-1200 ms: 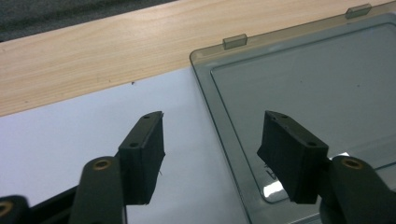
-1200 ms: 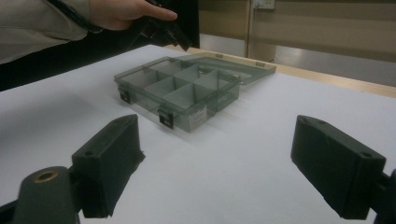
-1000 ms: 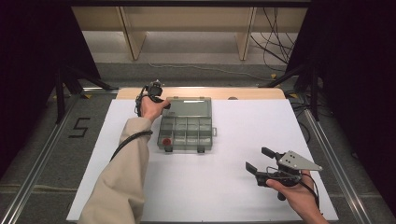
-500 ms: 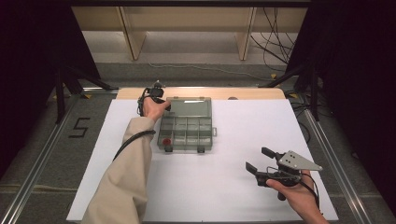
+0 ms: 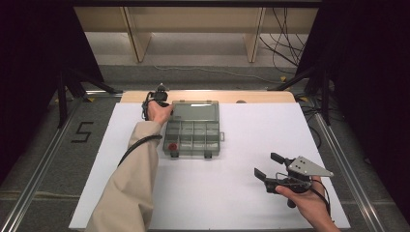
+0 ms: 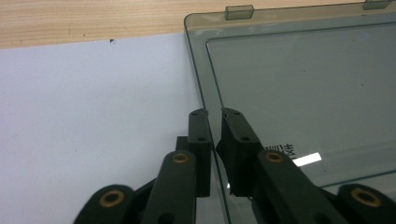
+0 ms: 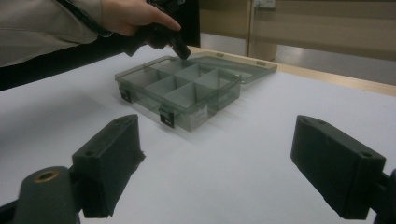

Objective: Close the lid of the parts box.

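Note:
A clear grey compartment box [image 5: 193, 137] sits on the white sheet, its lid [image 5: 196, 110] folded out flat toward the far side. A small red item [image 5: 172, 146] lies in the near-left compartment. My left gripper [image 5: 168, 106] is at the lid's left edge; in the left gripper view its jaws [image 6: 215, 116] are shut on that thin edge of the lid [image 6: 303, 79]. My right gripper [image 5: 265, 164] is held at the near right, open and with nothing in it. The right gripper view looks between its own fingertips [image 7: 219, 135] at the box [image 7: 182, 88], the lid [image 7: 238, 63] and the left gripper [image 7: 184, 51].
The white sheet [image 5: 251, 130] covers the table, and a bare wooden strip [image 5: 261, 96] runs along the far edge. A cable [image 5: 140, 145] trails along the left sleeve. Dark stands and metal rails flank the table, with a floor mark "5" [image 5: 83, 131] at the left.

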A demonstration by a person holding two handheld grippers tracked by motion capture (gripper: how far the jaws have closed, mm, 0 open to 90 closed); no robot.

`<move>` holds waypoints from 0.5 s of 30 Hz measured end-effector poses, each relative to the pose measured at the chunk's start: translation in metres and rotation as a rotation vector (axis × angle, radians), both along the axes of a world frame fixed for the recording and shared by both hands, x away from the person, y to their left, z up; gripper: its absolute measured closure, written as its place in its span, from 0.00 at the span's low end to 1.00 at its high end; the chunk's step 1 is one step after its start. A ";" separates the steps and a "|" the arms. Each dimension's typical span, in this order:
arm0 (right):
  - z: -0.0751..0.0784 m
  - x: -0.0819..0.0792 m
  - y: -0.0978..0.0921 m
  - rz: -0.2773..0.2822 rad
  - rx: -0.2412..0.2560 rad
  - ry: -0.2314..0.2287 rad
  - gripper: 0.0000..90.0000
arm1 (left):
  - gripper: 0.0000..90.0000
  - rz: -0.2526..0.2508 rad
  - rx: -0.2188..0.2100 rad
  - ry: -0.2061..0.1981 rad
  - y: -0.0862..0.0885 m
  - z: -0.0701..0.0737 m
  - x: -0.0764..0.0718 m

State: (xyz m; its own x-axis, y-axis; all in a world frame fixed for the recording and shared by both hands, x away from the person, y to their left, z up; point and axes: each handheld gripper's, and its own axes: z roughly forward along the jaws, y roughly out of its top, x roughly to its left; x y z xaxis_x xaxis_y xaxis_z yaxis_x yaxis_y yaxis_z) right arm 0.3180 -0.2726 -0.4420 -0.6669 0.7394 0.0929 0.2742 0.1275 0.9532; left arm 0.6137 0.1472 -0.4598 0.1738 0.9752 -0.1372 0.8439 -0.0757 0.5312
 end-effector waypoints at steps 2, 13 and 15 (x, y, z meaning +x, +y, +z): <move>0.000 0.000 0.000 -0.001 0.000 0.001 0.18 | 0.95 0.008 -0.009 -0.005 0.000 -0.001 -0.001; 0.000 0.000 0.000 0.000 0.000 0.001 0.18 | 0.96 0.010 -0.008 -0.011 0.000 -0.001 -0.001; 0.000 0.000 0.000 0.001 0.001 0.000 0.18 | 0.97 0.017 -0.007 -0.015 0.000 -0.001 -0.002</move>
